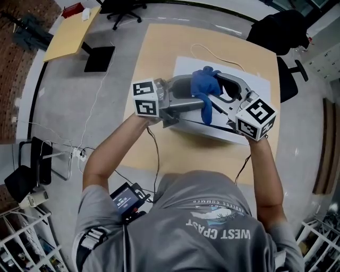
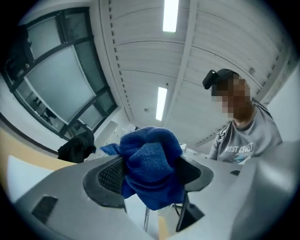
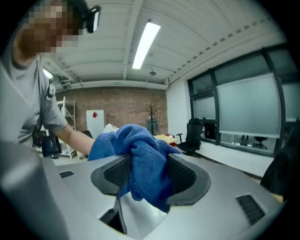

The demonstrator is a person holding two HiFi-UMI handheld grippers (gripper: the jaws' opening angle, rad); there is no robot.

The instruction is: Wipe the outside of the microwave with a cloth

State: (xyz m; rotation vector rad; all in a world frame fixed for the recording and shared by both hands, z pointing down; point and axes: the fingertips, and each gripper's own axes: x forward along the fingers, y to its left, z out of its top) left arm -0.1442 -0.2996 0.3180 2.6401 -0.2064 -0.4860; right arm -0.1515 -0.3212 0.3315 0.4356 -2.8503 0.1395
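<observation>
On the wooden table [image 1: 154,64] sits the white microwave [image 1: 257,85]. Above its top, the left gripper [image 2: 150,173] and right gripper [image 3: 150,178] meet, both spread wide and unclenched. The blue cloth [image 1: 204,87] is bunched loosely between each pair of jaws.

Room around the wooden tabletop [image 1: 154,69], as I see it from my station.
A thin white cord [image 1: 212,49] loops on the tabletop's far side. On the grey floor, a white cable [image 1: 93,106] trails down to a power strip [image 1: 81,155] beside a black folding chair [image 1: 34,159]. Far left I see a smaller wooden table [image 1: 66,34] with a red object [image 1: 73,9] on it, and a black office chair [image 1: 125,9] just beyond. Another black chair [image 1: 289,71] stands at the right, near a dark garment [image 1: 276,29]. The right gripper view gives me a brick wall [image 3: 122,105], a ceiling light strip [image 3: 145,42] and tall windows [image 3: 243,105].
</observation>
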